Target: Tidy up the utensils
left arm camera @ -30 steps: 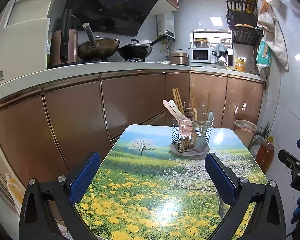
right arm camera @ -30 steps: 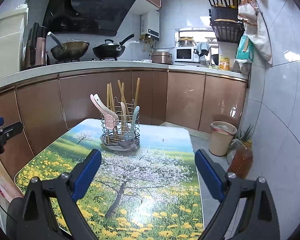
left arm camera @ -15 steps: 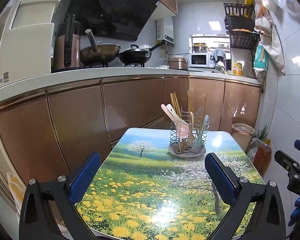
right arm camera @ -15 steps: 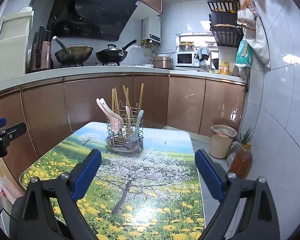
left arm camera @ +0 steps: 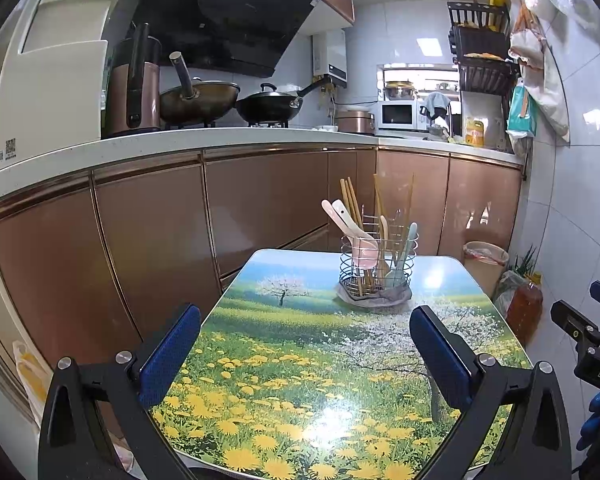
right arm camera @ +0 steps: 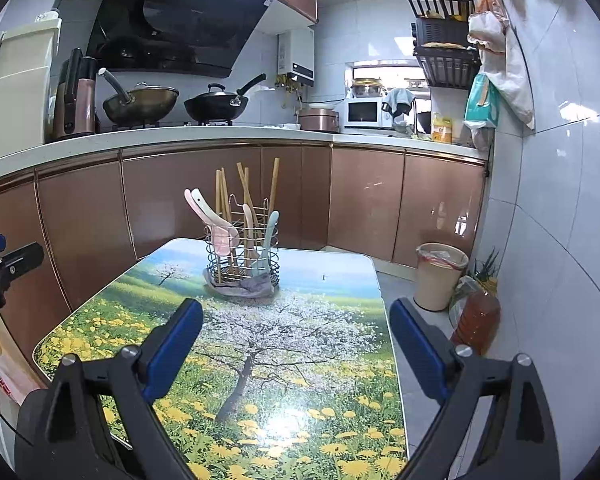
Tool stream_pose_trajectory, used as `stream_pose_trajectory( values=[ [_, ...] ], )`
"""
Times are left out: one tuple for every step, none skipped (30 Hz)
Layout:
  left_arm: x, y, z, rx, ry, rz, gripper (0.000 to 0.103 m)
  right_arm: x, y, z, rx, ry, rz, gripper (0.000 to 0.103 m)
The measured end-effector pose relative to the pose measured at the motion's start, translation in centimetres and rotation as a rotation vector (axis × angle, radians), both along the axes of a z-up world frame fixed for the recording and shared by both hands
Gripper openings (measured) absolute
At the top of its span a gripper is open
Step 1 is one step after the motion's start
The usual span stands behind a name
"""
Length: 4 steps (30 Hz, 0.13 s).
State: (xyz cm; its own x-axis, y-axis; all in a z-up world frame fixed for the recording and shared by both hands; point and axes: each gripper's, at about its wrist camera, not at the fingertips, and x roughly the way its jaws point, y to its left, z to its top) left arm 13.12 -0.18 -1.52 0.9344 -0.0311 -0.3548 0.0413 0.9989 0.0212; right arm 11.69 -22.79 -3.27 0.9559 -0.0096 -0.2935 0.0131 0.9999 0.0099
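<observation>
A wire utensil holder [left arm camera: 376, 268] [right arm camera: 242, 258] stands on a grey cloth at the far end of the flower-print table [left arm camera: 300, 380] [right arm camera: 280, 352]. It holds wooden chopsticks [left arm camera: 350, 204] [right arm camera: 244, 188], pink and white spoons [left arm camera: 346, 222] [right arm camera: 204, 210] and a pale blue spoon [right arm camera: 269, 236]. My left gripper [left arm camera: 304, 334] hangs open over the table's near edge, nothing between its blue pads. My right gripper [right arm camera: 296, 328] is open too, well short of the holder. Each gripper shows at the edge of the other's view.
Brown cabinets and a white counter [left arm camera: 180, 148] run behind the table, with woks [left arm camera: 198, 96] on the stove. A bin [right arm camera: 440, 272] and an oil bottle [right arm camera: 478, 320] stand on the floor by the right tiled wall. A rack [right arm camera: 446, 52] hangs above.
Both grippers have pulled back and risen from the table; the holder looks smaller and farther away. Both stay open and empty.
</observation>
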Motion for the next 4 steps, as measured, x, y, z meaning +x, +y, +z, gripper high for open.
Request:
stream_pose_trajectory(
  values=[
    [0.04, 0.02, -0.08, -0.001, 0.003, -0.001, 0.103, 0.01, -0.07, -0.06, 0.001, 0.002, -0.001, 0.095],
    [0.06, -0.01, -0.14, -0.002, 0.006, -0.002, 0.103, 0.0, -0.13, -0.13, 0.001, 0.002, -0.003, 0.095],
    [0.08, 0.0, -0.21, -0.001, 0.008, -0.002, 0.103, -0.03, -0.19, -0.2, 0.001, 0.003, -0.005, 0.095],
    [0.09, -0.05, -0.24, 0.001, 0.009, -0.002, 0.103, -0.05, -0.25, -0.25, 0.001, 0.004, -0.007, 0.095]
  ],
)
